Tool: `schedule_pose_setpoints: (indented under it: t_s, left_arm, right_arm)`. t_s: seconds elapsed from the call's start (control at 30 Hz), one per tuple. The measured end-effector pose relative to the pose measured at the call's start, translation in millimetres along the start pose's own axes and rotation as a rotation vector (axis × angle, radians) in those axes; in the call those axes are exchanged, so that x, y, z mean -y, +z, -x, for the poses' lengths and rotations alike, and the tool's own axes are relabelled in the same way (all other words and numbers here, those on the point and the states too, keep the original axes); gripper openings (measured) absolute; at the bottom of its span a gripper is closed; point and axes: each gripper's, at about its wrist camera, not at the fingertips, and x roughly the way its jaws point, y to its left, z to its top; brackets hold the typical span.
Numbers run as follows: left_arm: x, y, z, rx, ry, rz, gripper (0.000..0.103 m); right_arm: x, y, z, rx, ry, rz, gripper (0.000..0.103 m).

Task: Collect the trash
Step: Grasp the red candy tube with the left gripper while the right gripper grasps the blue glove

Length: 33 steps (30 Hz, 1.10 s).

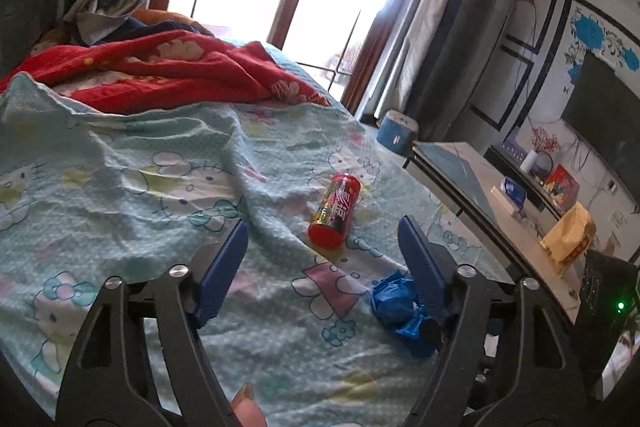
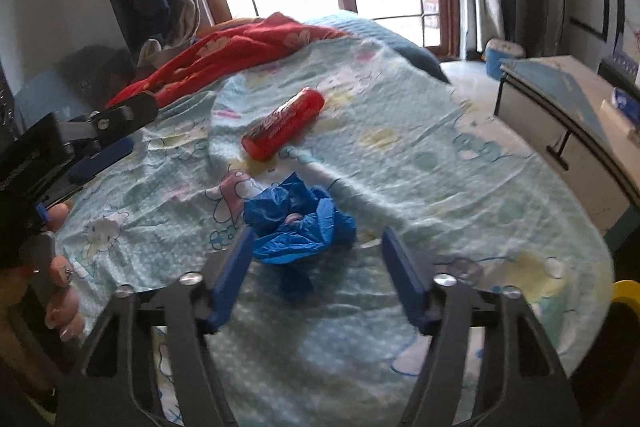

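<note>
A red drink can (image 1: 335, 209) lies on its side on the pale blue cartoon-print bedsheet (image 1: 140, 195). My left gripper (image 1: 324, 223) stands open just short of it, and the can's near end sits between the fingertips without touching either pad. A crumpled blue plastic bag (image 2: 296, 223) lies nearer on the sheet. My right gripper (image 2: 318, 233) is open around it, the left fingertip at the bag's edge and the right one well apart. In the left wrist view the bag (image 1: 396, 303) shows beside the right finger. The can (image 2: 284, 123) lies beyond the bag.
A red blanket (image 1: 168, 67) is heaped at the bed's far end below a bright window. A low table (image 1: 492, 195) with boxes and a yellow bag (image 1: 568, 239) runs along the bed's right side. A blue tub (image 1: 396, 133) stands on the floor beyond it. A hand (image 2: 60, 267) holds the left gripper.
</note>
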Motion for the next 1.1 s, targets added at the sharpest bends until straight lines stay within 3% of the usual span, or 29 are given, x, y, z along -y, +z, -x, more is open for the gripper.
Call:
schedule_pose_setpoints:
  t_s: [0.07,0.17,0.4,0.53,0.7,0.77,0.87,1.1]
  left_arm:
    - [1,1,-11,-0.026,-0.001,-0.008,0.064]
    - [3,3,-30,-0.063,-0.004,-0.022,0.06]
    - [12,7,-74,-0.151,0.008,-0.064,0.056]
    - [15,6,-94,-0.197,0.027,-0.087,0.047]
    - [19,7,-110,-0.24,0.042,-0.105,0.047]
    - [21,6,-114,-0.253,0.049,-0.109,0.046]
    - [24,4,-117,-0.27,0.065,-0.126,0.032]
    - [36,-3,-110,-0.282,0.044,-0.17,0.03]
  right_arm:
    - [1,-2,-6,-0.021,0.018,-0.01,0.024]
    - [2,-7,-4,-0.02,0.025,-0.013,0.009]
    - [13,-15,21,0.032,0.029,-0.037,0.006]
    - [21,-19,39,0.057,0.027,-0.059,0.006]
    - [33,-23,64,0.101,0.015,-0.091,0.006]
    - [38,-24,72,0.116,0.009,-0.102,0.005]
    - [47,-28,89,0.142,-0.004,-0.124,0.005]
    - [63,-36,119,0.183,-0.04,-0.164,0.005]
